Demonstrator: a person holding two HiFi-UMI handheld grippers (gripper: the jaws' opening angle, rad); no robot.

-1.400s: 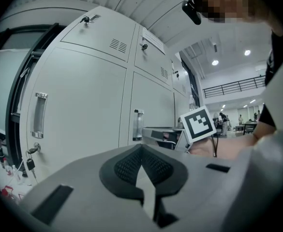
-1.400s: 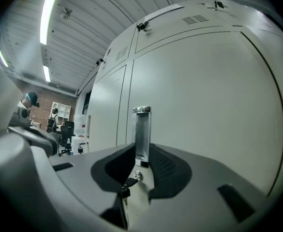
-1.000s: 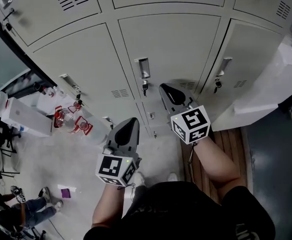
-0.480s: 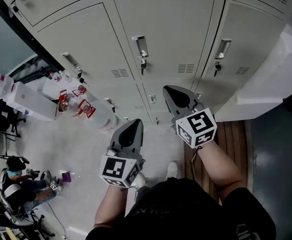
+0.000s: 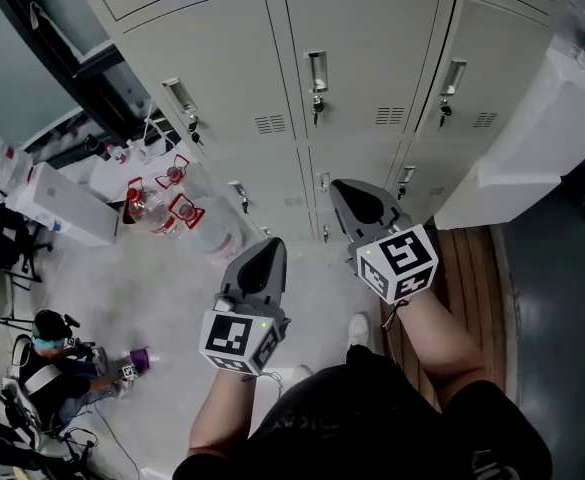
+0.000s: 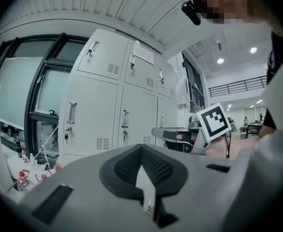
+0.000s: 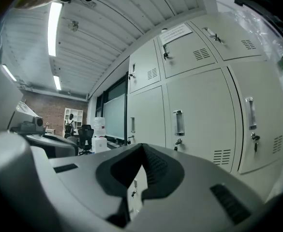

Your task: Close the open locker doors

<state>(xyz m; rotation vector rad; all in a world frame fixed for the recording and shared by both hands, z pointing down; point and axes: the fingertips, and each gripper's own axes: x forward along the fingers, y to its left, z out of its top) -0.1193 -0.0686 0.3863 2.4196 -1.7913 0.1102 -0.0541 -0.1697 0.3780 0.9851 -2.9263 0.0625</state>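
To my left, clear water jugs (image 5: 187, 213) with red handles stand on the pale floor (image 5: 142, 298), near a long white box (image 5: 57, 206). Lower down, a person (image 5: 62, 378) sits on that floor, a small purple thing (image 5: 140, 357) just beside them. On my right lie wooden slats (image 5: 469, 268), with a big white cabinet (image 5: 542, 128) beyond them.

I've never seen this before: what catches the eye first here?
A wall of pale grey lockers fills the top of the head view, every door in sight looking shut. Below, a person holds the left gripper and the right gripper, each bearing a black-and-white marker cube, jaws together and empty. Clear water jugs with red handles sit on the floor at left.
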